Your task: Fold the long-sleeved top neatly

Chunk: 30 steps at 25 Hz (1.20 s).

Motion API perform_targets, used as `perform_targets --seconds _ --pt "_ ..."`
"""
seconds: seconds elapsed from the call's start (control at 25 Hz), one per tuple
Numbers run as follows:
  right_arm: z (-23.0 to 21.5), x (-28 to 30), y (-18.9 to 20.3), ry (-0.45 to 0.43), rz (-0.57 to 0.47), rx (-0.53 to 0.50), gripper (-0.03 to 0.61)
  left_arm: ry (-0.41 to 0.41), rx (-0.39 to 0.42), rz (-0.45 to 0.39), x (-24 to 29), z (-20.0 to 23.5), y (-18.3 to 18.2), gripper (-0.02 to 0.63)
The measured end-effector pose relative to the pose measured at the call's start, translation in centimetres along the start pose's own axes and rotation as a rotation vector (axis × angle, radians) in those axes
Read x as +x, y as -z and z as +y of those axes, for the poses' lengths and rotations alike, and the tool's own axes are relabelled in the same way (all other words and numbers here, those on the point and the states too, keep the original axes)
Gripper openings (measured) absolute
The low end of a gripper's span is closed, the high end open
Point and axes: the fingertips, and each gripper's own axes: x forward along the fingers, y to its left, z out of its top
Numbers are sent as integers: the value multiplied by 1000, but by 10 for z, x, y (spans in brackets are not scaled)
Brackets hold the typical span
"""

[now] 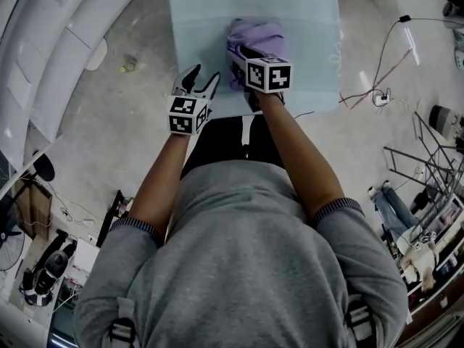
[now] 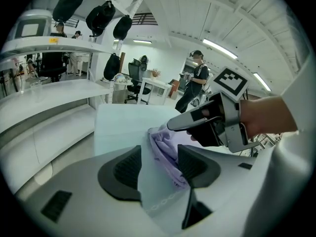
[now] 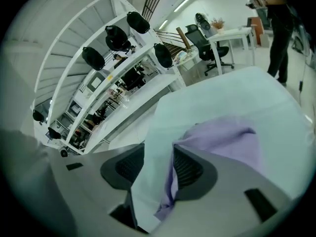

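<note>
In the head view the long-sleeved top (image 1: 255,40), lilac and bunched into a loose heap, lies at the middle of the near edge of the pale desk (image 1: 304,20), close to the person, probably so both arms can work it without stretching. The right tongs (image 1: 239,58) reach into the near side of that heap, while the left tongs (image 1: 201,80) hang just left of it over the desk's near-left corner, spread, seemingly placed to take a second hold so the cloth can be drawn flat. In the left gripper view the left tongs (image 2: 160,168) are spread wide with only bare desk (image 2: 118,122) between the pads; the crumpled edge of the top (image 2: 165,143) runs just beside the right pad without being clamped, and the right tongs (image 2: 174,125) show beyond, their tips at the far upper side of the heap. In the right gripper view the right tongs (image 3: 158,168) stand partly apart: a fold of the top (image 3: 222,137) drapes down the inner face of the right pad, but the left pad is clear of it, with desk (image 3: 237,98) showing in the gap, so nothing is pinched. Judging by the rumpled heap, no neat fold exists yet, and the cloth needs spreading first.
</note>
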Motion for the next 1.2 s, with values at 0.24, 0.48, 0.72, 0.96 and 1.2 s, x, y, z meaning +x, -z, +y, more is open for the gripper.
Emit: perform_targets --seconds 0.24,0.48,0.72,0.96,1.2 --pt "-41 -39 -24 77 -73 -11 198 56 54 -11 14 -23 -16 253" --pt "-88 -47 -35 126 -31 -60 207 153 74 35 34 -59 -10 247" --pt "-88 -12 -33 120 91 -259 222 177 131 129 45 -82 23 245" --pt "-83 27 -22 142 211 -399 198 148 161 272 61 -83 75 91" --pt "-92 60 -40 172 214 -432 190 136 114 337 69 -68 101 23"
